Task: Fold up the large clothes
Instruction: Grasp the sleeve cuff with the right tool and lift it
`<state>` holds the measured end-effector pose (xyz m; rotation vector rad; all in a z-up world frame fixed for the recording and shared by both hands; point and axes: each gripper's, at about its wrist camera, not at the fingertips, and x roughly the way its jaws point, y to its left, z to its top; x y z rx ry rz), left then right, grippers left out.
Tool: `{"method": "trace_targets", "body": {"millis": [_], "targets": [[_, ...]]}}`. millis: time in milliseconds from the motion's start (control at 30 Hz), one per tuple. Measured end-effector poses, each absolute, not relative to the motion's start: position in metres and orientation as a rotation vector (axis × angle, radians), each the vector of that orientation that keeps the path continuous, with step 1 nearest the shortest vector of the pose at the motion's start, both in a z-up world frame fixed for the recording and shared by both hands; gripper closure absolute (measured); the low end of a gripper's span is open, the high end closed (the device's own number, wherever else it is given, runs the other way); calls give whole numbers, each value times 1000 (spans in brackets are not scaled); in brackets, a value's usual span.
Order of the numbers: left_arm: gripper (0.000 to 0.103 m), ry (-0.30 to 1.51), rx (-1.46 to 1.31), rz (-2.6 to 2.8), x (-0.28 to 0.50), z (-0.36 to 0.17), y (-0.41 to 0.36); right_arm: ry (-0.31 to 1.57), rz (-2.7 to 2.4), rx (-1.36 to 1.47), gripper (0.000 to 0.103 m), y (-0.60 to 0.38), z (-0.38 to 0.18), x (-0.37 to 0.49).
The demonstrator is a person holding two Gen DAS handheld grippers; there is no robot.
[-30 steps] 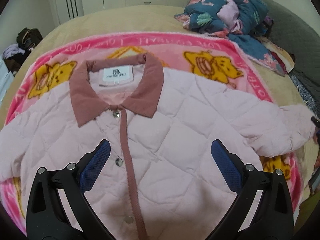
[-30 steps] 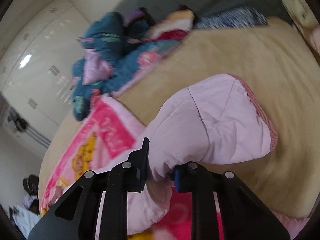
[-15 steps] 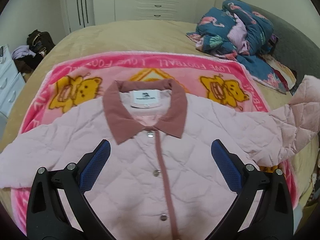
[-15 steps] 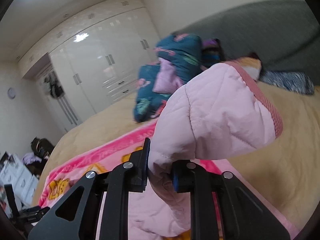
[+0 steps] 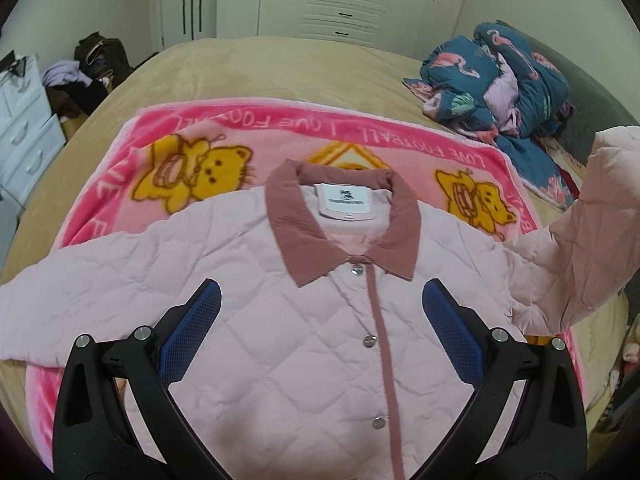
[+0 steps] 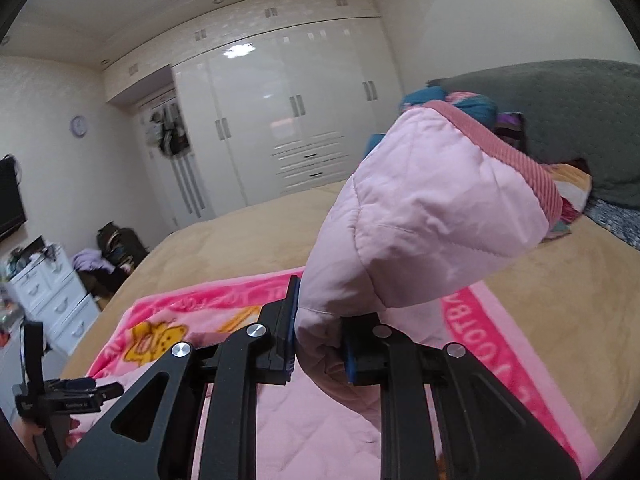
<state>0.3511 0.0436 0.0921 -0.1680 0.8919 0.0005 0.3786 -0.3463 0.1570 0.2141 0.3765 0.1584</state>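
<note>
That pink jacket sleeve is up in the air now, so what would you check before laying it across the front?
1. Sleeve gripped firmly: ok, the right gripper is shut on it near the cuff.
2. Sleeve lifted off the bed: ok, it hangs raised at the jacket's side.
3. Jacket body flat, buttoned, collar up: ok.
4. Left gripper out of the way: not ok, it hovers open over the chest, where the sleeve would land.
5. Other sleeve spread flat: ok, it lies out on the pink blanket.
6. Hem straight: cannot tell, it is hidden behind the gripper.
</note>
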Motion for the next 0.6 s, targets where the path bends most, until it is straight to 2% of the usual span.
{"method": "trace_targets", "body": {"millis": [333, 600], "targets": [[8, 870, -290, 13, 339, 98, 100, 421, 285, 142, 86, -262, 141, 389], [8, 868, -362, -16, 331, 88, 125, 494, 371, 71, 86, -191, 100, 389]]}}
